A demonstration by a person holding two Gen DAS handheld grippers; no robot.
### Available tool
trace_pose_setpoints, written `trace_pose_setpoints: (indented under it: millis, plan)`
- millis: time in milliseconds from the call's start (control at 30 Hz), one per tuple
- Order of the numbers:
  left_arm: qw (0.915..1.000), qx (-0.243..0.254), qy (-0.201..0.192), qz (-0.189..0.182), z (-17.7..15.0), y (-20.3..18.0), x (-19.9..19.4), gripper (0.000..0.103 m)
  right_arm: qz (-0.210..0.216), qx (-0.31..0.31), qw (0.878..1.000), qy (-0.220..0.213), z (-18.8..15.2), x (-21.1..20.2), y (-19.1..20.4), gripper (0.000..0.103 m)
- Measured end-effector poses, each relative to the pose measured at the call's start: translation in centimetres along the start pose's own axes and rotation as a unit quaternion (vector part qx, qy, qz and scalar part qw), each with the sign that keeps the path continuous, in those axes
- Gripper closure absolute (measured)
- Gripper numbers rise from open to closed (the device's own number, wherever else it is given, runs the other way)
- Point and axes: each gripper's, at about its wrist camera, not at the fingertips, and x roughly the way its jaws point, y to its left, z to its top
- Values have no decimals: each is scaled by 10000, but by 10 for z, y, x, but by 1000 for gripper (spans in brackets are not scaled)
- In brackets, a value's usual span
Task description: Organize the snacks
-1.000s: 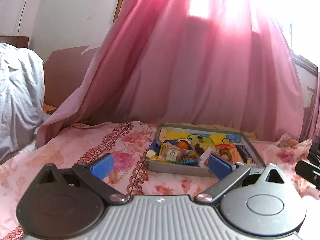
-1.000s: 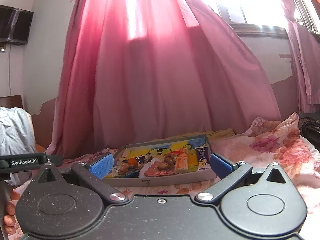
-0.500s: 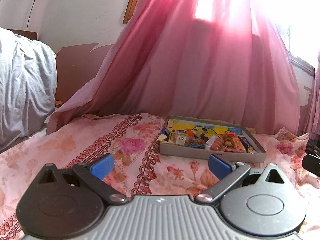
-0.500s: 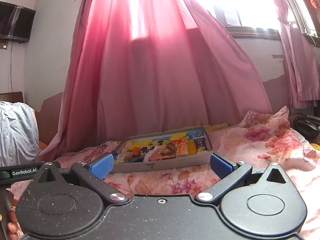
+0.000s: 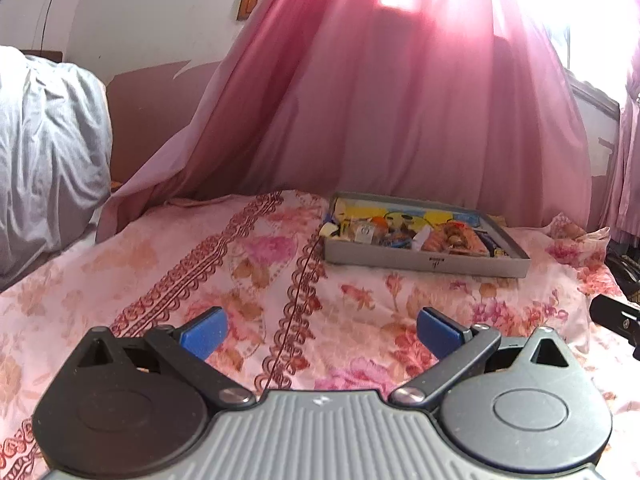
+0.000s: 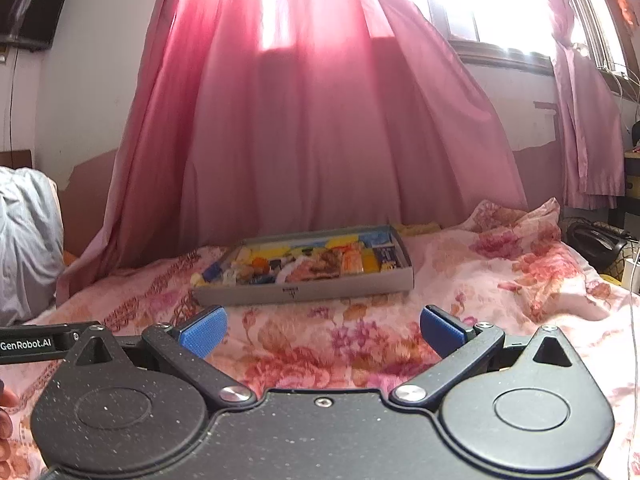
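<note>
My grey tray (image 5: pixel 426 261) sits on the floral bedsheet (image 5: pixel 248 280) by the pink curtain (image 6: pixel 320 140), crammed with snack packets (image 6: pixel 308 266) too small to identify, perhaps biscuits. My left gripper (image 5: pixel 320 332) and right gripper (image 6: pixel 322 330) both gape, holding nothing.

Left gripper (image 5: pixel 319 332): you hold it level, blue pads wide apart, gripping nothing.
Right gripper (image 6: pixel 322 330): you hold it level, pads spread wide, empty.
Fingers (image 6: pixel 5 408): yours show at the right view's left edge.
</note>
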Motion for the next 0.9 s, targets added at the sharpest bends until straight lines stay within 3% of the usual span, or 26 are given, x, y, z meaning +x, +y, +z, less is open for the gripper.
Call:
trace_pose_setpoints:
  millis: [400, 900]
  plan:
    - [9997, 207, 139, 58, -18, -1, -12, 0, 51, -88, 9986, 512, -16, 2, 14, 1]
    - [9995, 217, 181, 168, -22, 1, -12, 0, 81, -120, 9978, 640, -20, 3, 17, 1]
